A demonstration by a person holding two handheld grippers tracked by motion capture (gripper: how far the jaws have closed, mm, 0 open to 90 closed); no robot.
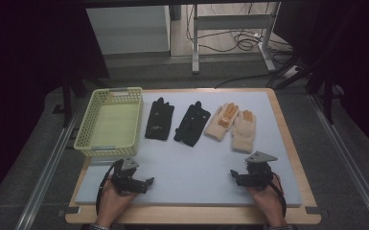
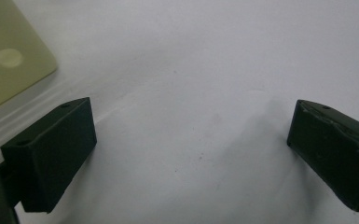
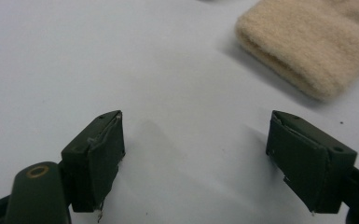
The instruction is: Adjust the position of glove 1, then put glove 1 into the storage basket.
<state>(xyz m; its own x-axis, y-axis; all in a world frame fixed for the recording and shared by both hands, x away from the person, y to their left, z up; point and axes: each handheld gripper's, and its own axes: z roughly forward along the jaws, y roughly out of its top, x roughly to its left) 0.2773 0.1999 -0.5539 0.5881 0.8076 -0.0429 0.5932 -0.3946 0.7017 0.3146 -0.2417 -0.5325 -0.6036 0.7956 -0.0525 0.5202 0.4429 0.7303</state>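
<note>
Two black gloves (image 1: 160,120) (image 1: 192,123) and two beige gloves with orange patches (image 1: 222,121) (image 1: 244,130) lie in a row on the pale blue mat (image 1: 191,167). A pale green basket (image 1: 110,122) stands at the mat's left. My left gripper (image 1: 146,183) rests near the front left of the mat, open, with bare mat between its jaws (image 2: 186,140). My right gripper (image 1: 235,176) rests at the front right, just below the right beige glove, open with nothing between its fingers (image 3: 193,149). The beige glove's cuff (image 3: 303,46) lies beyond it.
The basket's corner (image 2: 9,60) shows at the upper left of the left gripper view. A wooden board (image 1: 287,143) edges the mat. Table legs and cables (image 1: 239,40) stand on the floor beyond.
</note>
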